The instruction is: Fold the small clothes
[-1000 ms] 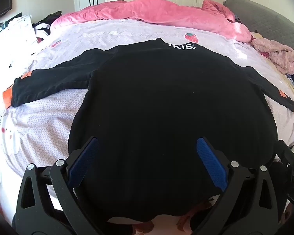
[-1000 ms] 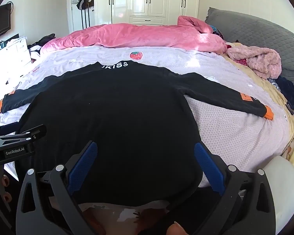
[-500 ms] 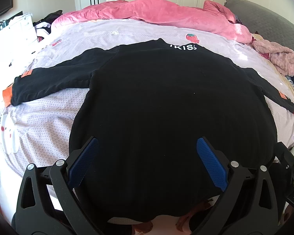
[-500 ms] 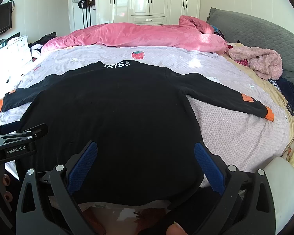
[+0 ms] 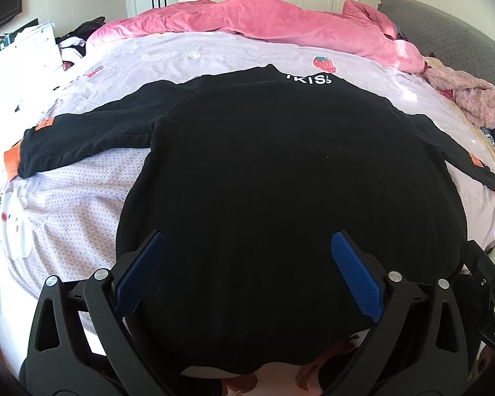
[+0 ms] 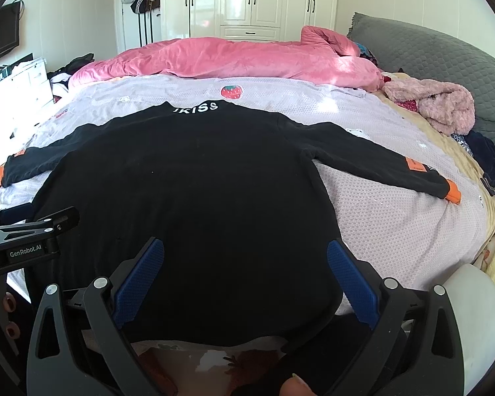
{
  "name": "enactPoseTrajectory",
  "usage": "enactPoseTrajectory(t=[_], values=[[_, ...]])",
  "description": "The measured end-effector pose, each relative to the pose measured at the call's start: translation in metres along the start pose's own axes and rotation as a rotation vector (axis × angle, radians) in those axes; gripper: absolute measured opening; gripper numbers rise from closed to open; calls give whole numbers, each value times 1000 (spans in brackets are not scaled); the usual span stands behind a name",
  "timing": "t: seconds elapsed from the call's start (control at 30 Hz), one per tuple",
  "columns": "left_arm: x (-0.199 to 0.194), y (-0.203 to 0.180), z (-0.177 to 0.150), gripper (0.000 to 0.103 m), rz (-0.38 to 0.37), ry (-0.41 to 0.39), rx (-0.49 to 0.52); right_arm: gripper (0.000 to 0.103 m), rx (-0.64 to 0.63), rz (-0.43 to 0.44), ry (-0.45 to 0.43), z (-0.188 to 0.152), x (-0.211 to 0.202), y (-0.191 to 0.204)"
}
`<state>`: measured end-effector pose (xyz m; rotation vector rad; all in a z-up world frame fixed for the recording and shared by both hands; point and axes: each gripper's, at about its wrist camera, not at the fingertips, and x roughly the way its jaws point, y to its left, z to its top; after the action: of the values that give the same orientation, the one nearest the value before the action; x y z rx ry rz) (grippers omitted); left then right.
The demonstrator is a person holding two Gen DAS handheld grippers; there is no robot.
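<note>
Black top [image 5: 280, 171] spread flat on the bed [image 5: 82, 204], both tongs released over its hem.

Left gripper [image 5: 247, 267]: jaws wide apart, blue pads [image 5: 138, 274] above the hem at 6 o'clock, nothing between them. Right gripper [image 6: 246, 270]: same, jaws spread, pads [image 6: 353, 283] over the hem, gripping nothing. Collar with white lettering at 12 o'clock, sleeves out toward 9 and 3 o'clock, orange cuffs [image 6: 453, 193] at the ends. Pink duvet [image 6: 234, 57] bunched at 12 o'clock beyond the top; fuzzy pink garment [image 6: 435, 105] at 2 o'clock. Left gripper's body visible at 9 o'clock in the right wrist view.
</note>
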<state>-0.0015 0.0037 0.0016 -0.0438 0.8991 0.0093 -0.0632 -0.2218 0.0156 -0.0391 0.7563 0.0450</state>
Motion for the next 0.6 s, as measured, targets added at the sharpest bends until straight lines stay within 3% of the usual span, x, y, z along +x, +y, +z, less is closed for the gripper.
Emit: enactPoseTrajectory(t=[0.6], values=[[2,-1,0,94,1,-2,4,99,6,-5,-6,-1,0,-2]])
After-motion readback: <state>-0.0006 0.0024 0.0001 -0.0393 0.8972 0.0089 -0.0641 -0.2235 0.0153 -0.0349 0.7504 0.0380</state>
